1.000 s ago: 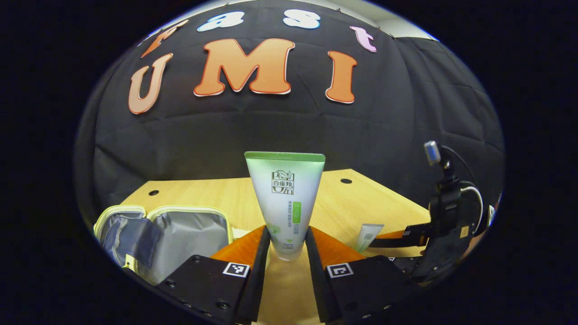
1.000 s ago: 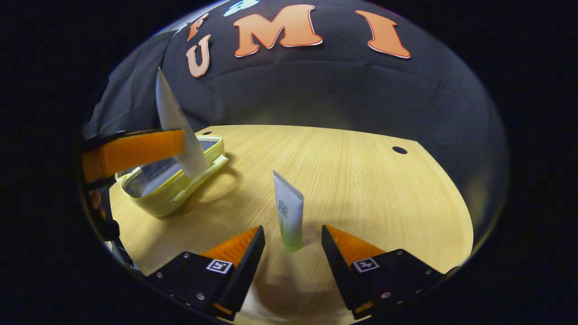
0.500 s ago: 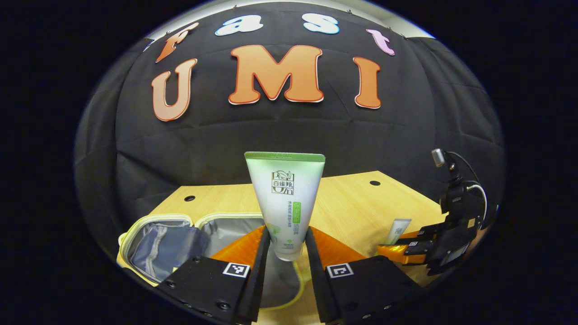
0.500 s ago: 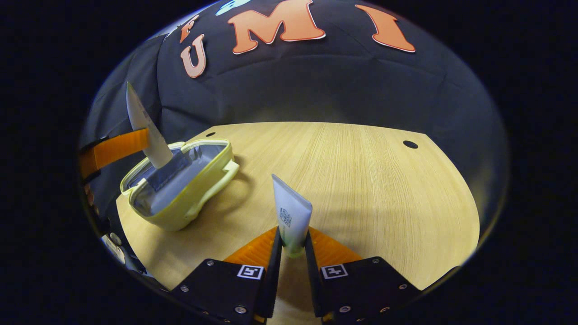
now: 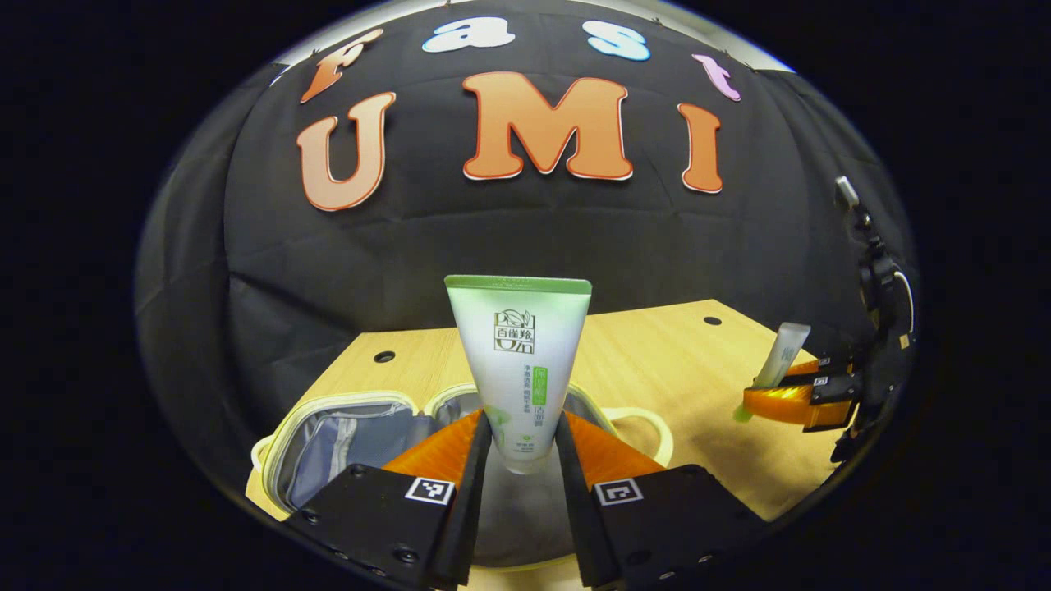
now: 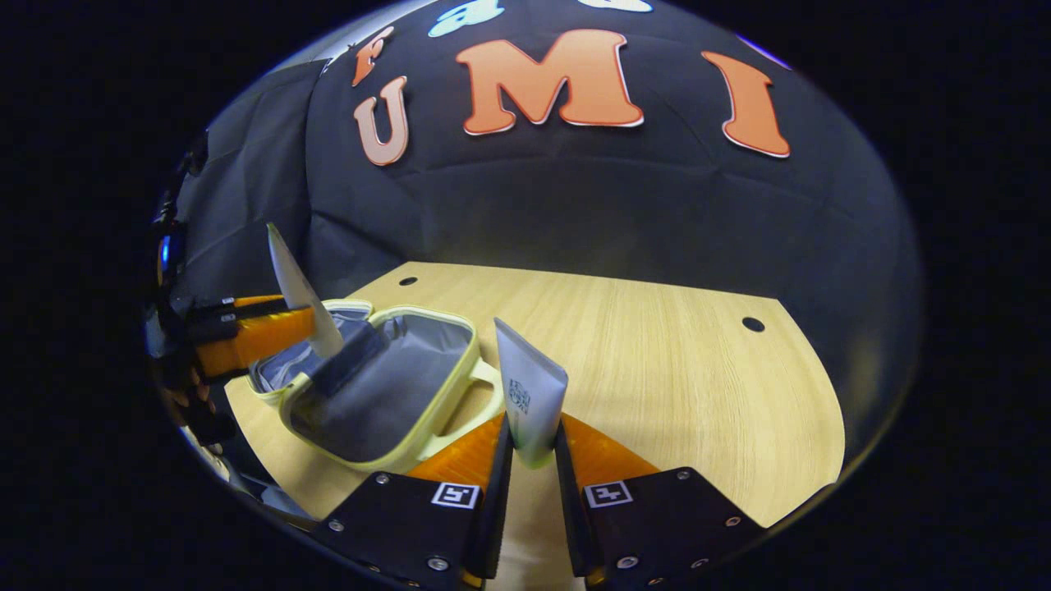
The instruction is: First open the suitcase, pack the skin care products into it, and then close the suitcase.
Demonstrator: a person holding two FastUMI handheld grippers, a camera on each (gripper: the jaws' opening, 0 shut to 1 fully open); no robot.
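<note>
A pale yellow case [image 5: 345,435] [image 6: 386,386] lies open on the wooden table, its grey lining showing. My left gripper [image 5: 519,447] is shut on a large white-and-green tube [image 5: 519,361], holding it upright just above the case's open halves. In the right gripper view that left gripper [image 6: 246,338] and its tube [image 6: 296,287] hover over the far half of the case. My right gripper [image 6: 532,443] is shut on a small white tube [image 6: 530,402], lifted off the table beside the case's handle. The left gripper view shows the right gripper [image 5: 792,398] with its small tube [image 5: 776,357] at the far right.
The wooden table [image 6: 657,353] stretches right of the case, with round holes [image 6: 752,324] near its back edge. The black cloth wall stands close behind. A hand [image 6: 185,394] holds the left gripper at the table's left edge.
Both grippers moved toward the case. The right gripper closed on the small tube a second ago and has lifted it off the table; the left carried its large tube over the open case.
</note>
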